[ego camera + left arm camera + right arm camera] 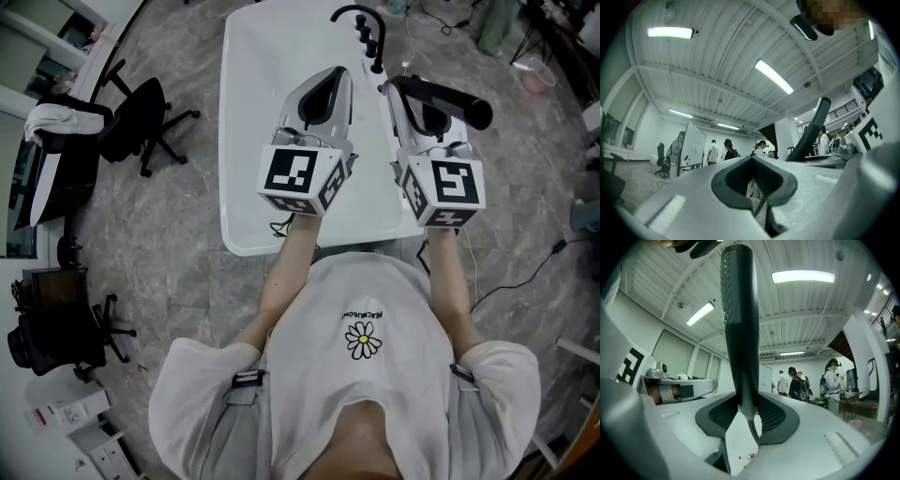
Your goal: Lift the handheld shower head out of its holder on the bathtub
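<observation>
My right gripper [397,90] is clamped on the shower head [452,101]. In the right gripper view the jaws sit tight on both sides of its black handle [738,324], low down, with the hose [752,430] dropping out just below the pads. The head sticks out past the jaw tips, and in the head view it points right, above the tub's right edge. It is near the black faucet [360,17] at the tub's far right corner. I can't tell whether any holder still touches it.

My left gripper [335,79] is empty. In the left gripper view the jaws [754,180] are closed, leaving only a thin slit under the pad notch, and nothing is in it. It hangs over the middle of the tub [251,112], just beside the right gripper, with a narrow gap between the two.

The tub's left half is bare white, and so is the strip along its near edge below the grippers. My body is right at the near edge.

On the floor a black chair [141,120] stands well off the tub's left edge, and a second chair [56,333] is further off at near left. A cable [532,272] runs over the floor right of the tub. People [794,383] stand well away across the room.
</observation>
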### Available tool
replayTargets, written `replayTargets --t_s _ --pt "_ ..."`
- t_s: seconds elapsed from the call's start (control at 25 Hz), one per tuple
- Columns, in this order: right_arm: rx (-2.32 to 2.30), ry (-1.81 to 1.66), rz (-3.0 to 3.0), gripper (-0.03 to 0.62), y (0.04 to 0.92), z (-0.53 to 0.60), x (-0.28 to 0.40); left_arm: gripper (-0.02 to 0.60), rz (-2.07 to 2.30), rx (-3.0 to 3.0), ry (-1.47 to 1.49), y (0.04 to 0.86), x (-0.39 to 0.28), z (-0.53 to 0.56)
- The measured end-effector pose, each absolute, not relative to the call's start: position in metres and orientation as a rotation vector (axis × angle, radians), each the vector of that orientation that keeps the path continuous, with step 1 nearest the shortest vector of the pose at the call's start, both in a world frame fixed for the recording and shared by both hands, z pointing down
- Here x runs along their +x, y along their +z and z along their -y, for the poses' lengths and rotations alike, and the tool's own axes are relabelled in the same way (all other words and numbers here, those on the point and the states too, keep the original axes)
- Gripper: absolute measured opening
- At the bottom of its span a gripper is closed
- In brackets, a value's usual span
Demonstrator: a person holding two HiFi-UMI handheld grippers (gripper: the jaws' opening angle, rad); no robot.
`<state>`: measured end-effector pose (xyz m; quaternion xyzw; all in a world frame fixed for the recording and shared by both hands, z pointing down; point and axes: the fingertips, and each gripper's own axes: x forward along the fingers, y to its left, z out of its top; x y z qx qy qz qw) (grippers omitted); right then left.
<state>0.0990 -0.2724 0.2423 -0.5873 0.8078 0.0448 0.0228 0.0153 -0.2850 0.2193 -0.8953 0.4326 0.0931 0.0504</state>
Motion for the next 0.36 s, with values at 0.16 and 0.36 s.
replayTargets --t_s 0.16,0.36 --pt "-1.82 0.142 -2.498 0.15 0.241 0.272 0.101 0.0 -1.325 -2.731 0.304 0.22 0.012 0.288" --pt "-1.821 0.147 -2.499 0.15 0.238 0.278 0.101 0.0 -1.34 -2.725 0.306 0.218 0.008 0.296"
